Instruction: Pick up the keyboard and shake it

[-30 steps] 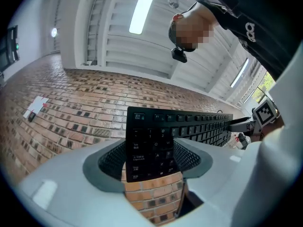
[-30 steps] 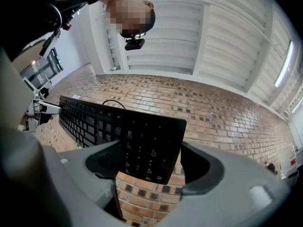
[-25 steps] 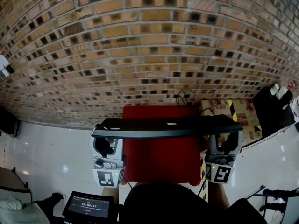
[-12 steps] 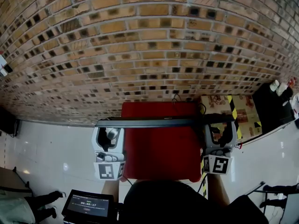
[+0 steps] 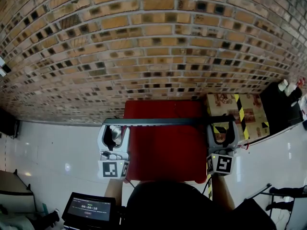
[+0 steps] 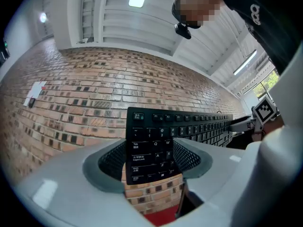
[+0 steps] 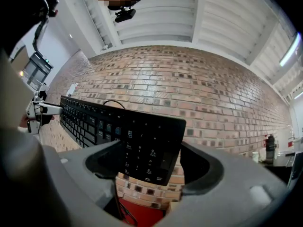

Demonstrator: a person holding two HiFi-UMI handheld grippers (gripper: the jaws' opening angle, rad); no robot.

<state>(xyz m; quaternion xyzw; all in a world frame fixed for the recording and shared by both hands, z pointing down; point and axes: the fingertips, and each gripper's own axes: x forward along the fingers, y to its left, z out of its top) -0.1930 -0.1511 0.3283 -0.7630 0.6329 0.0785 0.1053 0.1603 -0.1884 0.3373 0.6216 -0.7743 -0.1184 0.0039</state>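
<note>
A long black keyboard (image 5: pixel 168 121) hangs in the air, seen edge-on as a thin bar above the red mat (image 5: pixel 165 147). My left gripper (image 5: pixel 115 128) is shut on its left end and my right gripper (image 5: pixel 221 127) on its right end. In the left gripper view the keyboard's (image 6: pixel 151 143) Tab and Caps Lock end sits between the jaws of the left gripper (image 6: pixel 149 162), keys facing the camera. In the right gripper view the number-pad end of the keyboard (image 7: pixel 149 143) fills the right gripper (image 7: pixel 151 162), with its cable trailing below.
A brick wall (image 5: pixel 153 47) stands close behind the mat. A cardboard box with yellow-black tape (image 5: pixel 240 111) sits to the right, with a dark cabinet holding bottles (image 5: pixel 285 102) beyond it. A small screen (image 5: pixel 91 209) is at bottom left. White floor (image 5: pixel 53 152) lies to the left.
Both grippers have sunk with the keyboard. The keyboard has tipped from showing a broad dark face to lying edge-on as a thin bar.
</note>
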